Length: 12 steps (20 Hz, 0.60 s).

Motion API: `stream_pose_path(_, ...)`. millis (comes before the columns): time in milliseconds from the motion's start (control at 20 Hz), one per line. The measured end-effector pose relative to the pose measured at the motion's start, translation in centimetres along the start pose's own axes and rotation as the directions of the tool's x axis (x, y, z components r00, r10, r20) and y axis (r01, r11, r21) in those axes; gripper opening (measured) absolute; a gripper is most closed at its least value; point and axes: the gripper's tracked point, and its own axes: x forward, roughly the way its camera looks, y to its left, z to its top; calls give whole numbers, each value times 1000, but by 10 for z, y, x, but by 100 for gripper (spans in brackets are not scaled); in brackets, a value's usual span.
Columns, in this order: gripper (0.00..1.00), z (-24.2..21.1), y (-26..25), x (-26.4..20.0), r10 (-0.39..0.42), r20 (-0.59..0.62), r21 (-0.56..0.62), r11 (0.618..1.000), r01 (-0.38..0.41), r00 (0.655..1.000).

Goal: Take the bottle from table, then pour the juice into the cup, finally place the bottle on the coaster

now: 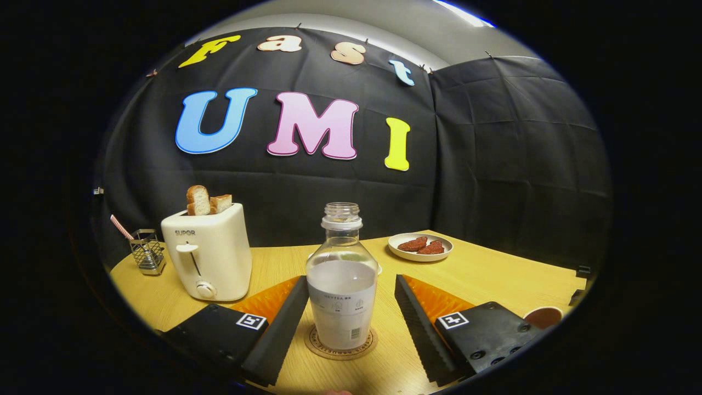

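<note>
A clear, uncapped bottle [341,285] with pale liquid in its lower half stands upright on a round cork coaster [341,344]. It sits between my two black ribbed fingers [279,323], with a gap on each side of it. My gripper [349,323] is open and neither pad touches the bottle. A brown cup [543,316] peeks out beyond the right finger, near the table's right edge.
A white toaster [208,258] holding bread slices stands on the wooden table [493,274] to the left. A wire holder [147,250] with a striped straw is further left. A white plate [420,247] with reddish pieces lies beyond the bottle to the right.
</note>
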Motion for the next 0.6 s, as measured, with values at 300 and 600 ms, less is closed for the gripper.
stream_pose_path(300, 97, 15, 2, -46, 68, 9, -26, 997, -67, 998)
stream_pose_path(600, 97, 40, 11, -100, 182, 15, -13, 983, -182, 983)
